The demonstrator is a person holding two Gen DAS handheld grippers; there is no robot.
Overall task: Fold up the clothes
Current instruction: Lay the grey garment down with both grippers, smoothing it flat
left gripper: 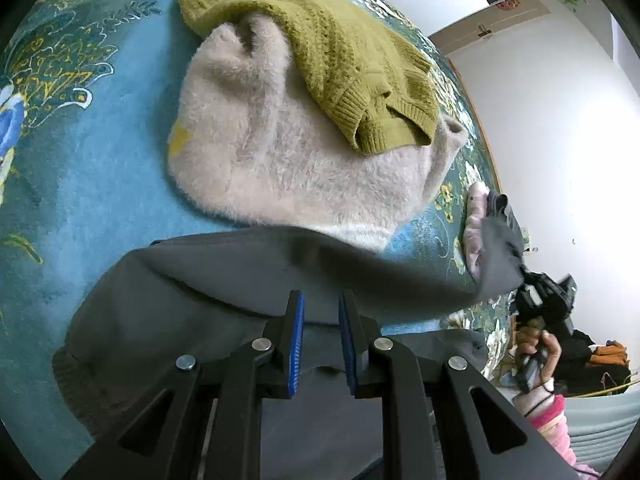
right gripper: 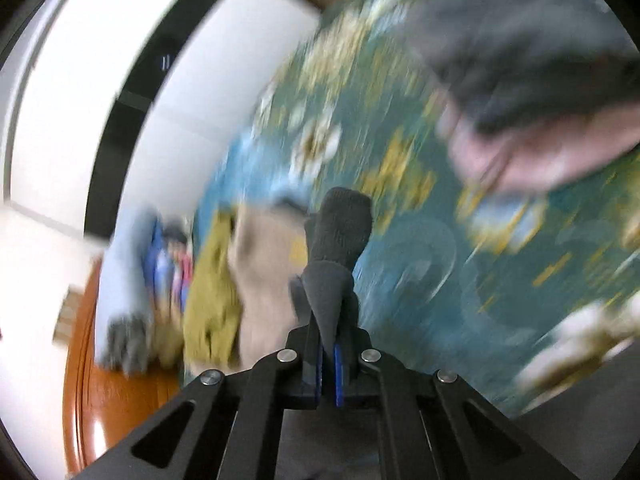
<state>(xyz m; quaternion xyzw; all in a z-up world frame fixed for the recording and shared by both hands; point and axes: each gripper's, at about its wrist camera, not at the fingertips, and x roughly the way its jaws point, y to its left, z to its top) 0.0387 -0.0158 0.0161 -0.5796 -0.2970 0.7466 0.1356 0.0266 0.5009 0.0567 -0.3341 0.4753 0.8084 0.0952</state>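
1. A big teal bedspread with yellow and white flowers [left gripper: 80,184] covers the bed.
2. A plain white wall [left gripper: 560,140] stands past the bed.
3. A shiny orange-brown wooden floor [right gripper: 120,392] shows below the bed's edge, blurred.

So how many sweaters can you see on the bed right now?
3: an olive knit sweater lying partly over a fluffy beige sweater, and a gray sweater nearest, its sleeve held by the right gripper. More may be hidden.
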